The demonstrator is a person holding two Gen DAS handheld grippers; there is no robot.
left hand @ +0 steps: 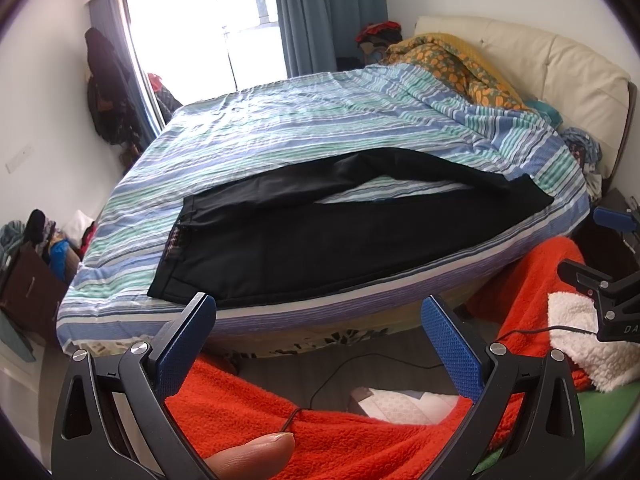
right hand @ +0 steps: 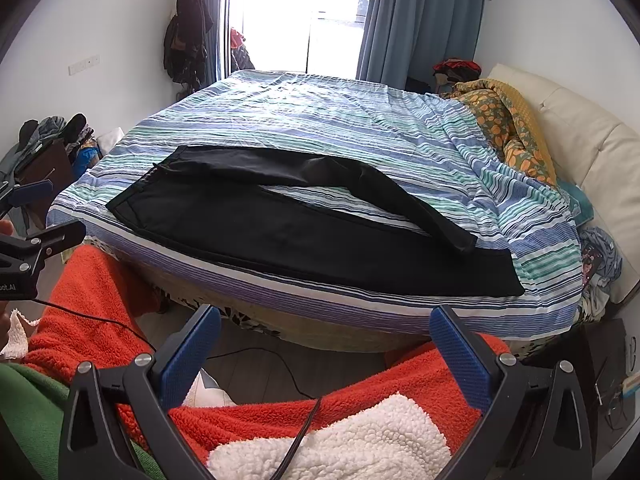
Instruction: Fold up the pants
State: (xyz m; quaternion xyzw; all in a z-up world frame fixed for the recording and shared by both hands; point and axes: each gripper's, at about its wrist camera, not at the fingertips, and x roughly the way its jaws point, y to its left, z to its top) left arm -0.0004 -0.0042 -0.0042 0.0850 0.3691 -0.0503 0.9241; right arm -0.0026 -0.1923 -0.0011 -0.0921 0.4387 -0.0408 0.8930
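Black pants lie flat along the near edge of the striped bed, waistband at the left, the two legs spread in a narrow V toward the right. They also show in the right wrist view. My left gripper is open and empty, held off the bed, just in front of the waistband end. My right gripper is open and empty, below the bed edge in front of the legs. Each gripper shows at the edge of the other's view: the right one, the left one.
The person's red fleece legs and a white fleece patch fill the foreground, with a black cable across them. An orange patterned blanket and cream headboard lie at the right. Clothes piles stand left of the bed.
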